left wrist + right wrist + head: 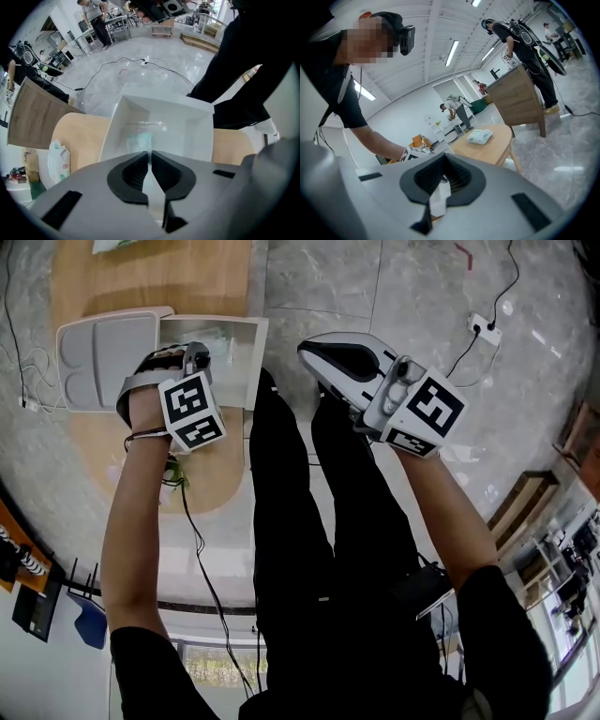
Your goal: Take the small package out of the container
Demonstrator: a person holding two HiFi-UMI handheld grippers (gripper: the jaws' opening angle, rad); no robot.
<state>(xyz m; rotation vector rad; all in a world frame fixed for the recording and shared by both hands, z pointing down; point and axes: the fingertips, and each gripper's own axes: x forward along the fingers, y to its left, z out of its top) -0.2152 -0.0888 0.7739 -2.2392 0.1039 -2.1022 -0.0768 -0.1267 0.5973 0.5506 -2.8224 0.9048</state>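
Left gripper (150, 153): jaws nearly together, seemingly pinching the package (140, 138) by its hidden near end. Package runs lengthwise into container (197, 136). Right gripper (445, 157) closed, empty.

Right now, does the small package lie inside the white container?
Yes, the left gripper view shows the small package within the walls of the white container.

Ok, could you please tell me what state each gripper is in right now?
Left gripper: jaws closed at the near edge of the small package; a grip cannot be confirmed.
Right gripper: closed, holding nothing.
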